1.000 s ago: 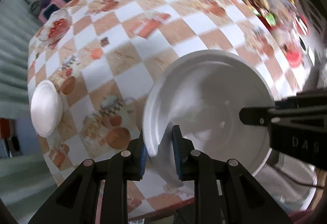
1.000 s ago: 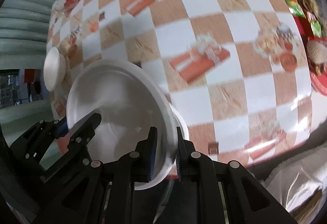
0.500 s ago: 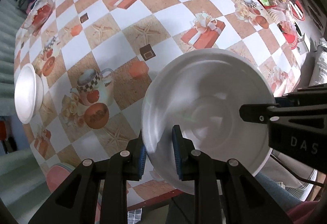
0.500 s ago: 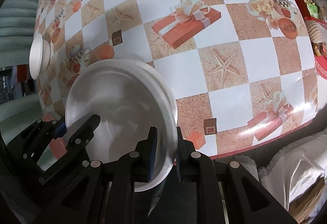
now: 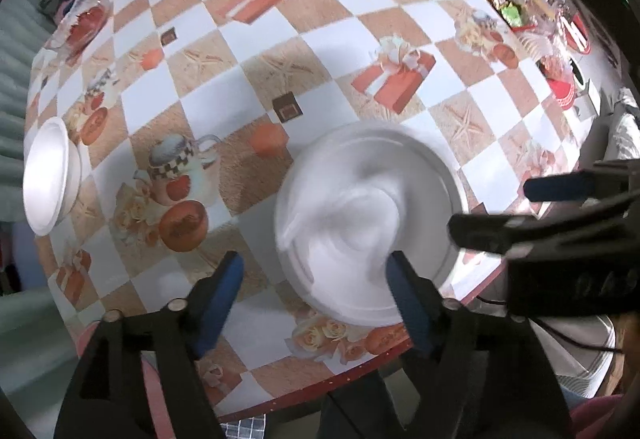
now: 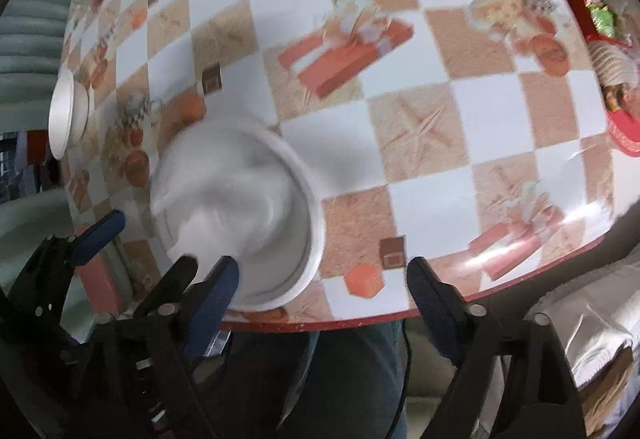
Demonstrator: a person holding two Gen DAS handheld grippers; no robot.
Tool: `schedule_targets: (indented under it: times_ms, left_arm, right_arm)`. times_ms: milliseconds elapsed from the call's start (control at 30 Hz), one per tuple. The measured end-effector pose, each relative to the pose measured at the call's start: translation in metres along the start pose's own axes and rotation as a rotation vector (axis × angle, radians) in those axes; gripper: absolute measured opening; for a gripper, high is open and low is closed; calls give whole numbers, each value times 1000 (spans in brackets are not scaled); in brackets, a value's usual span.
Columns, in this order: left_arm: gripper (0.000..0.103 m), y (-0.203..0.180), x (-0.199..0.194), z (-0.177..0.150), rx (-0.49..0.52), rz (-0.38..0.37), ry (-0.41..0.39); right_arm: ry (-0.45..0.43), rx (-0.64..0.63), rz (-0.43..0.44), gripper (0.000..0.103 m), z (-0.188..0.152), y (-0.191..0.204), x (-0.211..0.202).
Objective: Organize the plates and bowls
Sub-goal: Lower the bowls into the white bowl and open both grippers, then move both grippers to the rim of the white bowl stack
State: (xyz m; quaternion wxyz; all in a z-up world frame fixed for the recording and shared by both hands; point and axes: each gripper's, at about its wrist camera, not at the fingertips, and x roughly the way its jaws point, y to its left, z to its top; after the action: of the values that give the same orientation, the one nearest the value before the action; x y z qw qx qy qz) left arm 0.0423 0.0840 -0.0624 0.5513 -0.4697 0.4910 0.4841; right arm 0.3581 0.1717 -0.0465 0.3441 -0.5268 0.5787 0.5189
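The tabletop [image 5: 304, 51] middle lay bare and passable; a white plate [image 5: 368, 223] blocked its near edge, a bowl [image 5: 48, 179] the left rim, packets [image 5: 520, 3] the far right

Only legible text: "DAS" is showing faintly on the right tool [image 5: 556, 203] body at 4 o'clock in left wrist view. Snack packaging print is blurring out.

Both wrist views look steeply down, close; share white plate [image 5: 368, 223] [image 6: 240, 211].
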Motion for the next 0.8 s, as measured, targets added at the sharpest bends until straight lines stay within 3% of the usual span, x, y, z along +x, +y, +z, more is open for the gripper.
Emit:
schedule_targets:
  times_ms: [367,800]
  left_arm:
    - [79,59,-17,-23,-208,-4,-15]
    - [79,147,-57,-32,-454,50,-92]
  right_arm:
    - [-42,37,14,87,11,-2,-28]
    - [-38,-147,60,87,35,97,-42]
